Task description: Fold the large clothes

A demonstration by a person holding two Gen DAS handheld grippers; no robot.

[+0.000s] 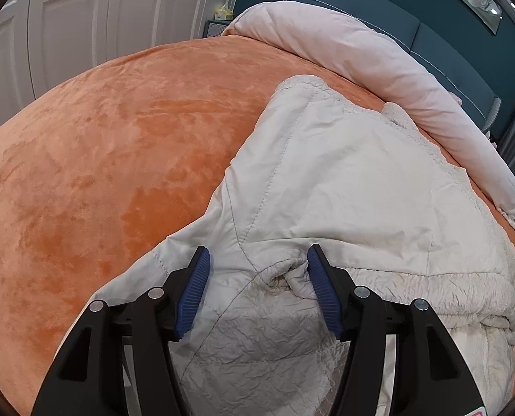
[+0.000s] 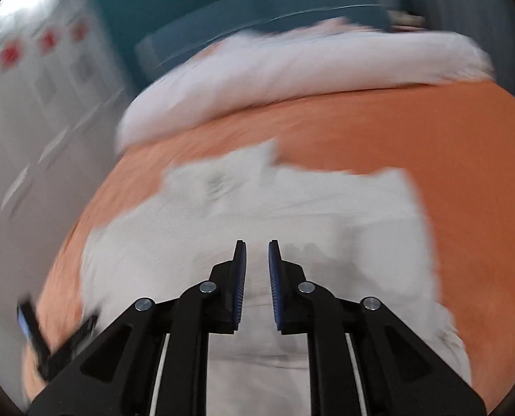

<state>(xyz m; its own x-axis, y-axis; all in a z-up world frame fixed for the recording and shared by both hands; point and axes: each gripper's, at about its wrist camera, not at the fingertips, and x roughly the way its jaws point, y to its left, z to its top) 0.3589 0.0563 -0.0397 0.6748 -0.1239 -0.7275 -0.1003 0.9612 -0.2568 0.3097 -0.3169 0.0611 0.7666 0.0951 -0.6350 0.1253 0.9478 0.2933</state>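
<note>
Your left gripper (image 1: 259, 260) sits nearest the lens, its blue pads (image 1: 193, 291) spread wide over a cream quilted jacket (image 1: 326, 173). A gathered cuff (image 1: 288, 274) of that jacket bunches between the pads and touches the right-hand one; the left pad stands clear of it, so nothing is pinched. Left of the jacket you see bare orange bedspread (image 1: 101, 145), with white panelled wardrobe doors (image 1: 84, 17) behind it. The jacket lies spread across the right part of the bed, and beyond it a pale rolled duvet (image 1: 361, 55) runs along the teal headboard (image 1: 448, 45).

In the right wrist view everything is smeared by motion. Your right gripper (image 2: 257, 246) hangs above the jacket, its pads close together with a narrow gap showing cloth below and nothing clamped. At lower left of that view, the other tool's dark fingers are a blur. Orange bedspread fills the right side.
</note>
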